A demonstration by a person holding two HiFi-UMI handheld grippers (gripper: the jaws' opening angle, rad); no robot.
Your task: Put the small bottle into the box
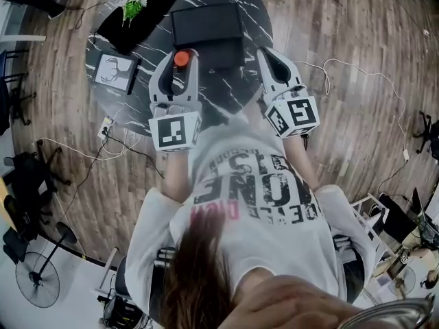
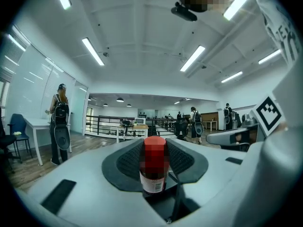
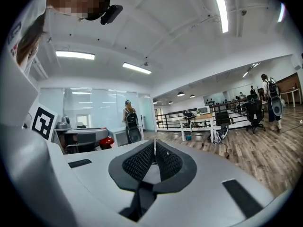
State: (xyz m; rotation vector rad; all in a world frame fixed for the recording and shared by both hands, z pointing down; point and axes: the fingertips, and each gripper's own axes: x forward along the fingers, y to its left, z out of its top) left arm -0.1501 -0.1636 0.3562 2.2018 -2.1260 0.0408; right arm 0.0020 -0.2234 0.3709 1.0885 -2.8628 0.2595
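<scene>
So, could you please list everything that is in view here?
bottle: one, dark with a red cap, between the left gripper's jaws.
box: one, black, far side of the table.
tray: one, black, far left of the table.
plant: one, green, on the tray.
picture: one, white with a dark frame, table's left edge.
table: one, round, dark marble.
cables: several, white and black, on the wood floor.
fan: one, black, floor at lower left.
left gripper: one, grey, shut on the bottle.
right gripper: one, grey, shut, empty.
</scene>
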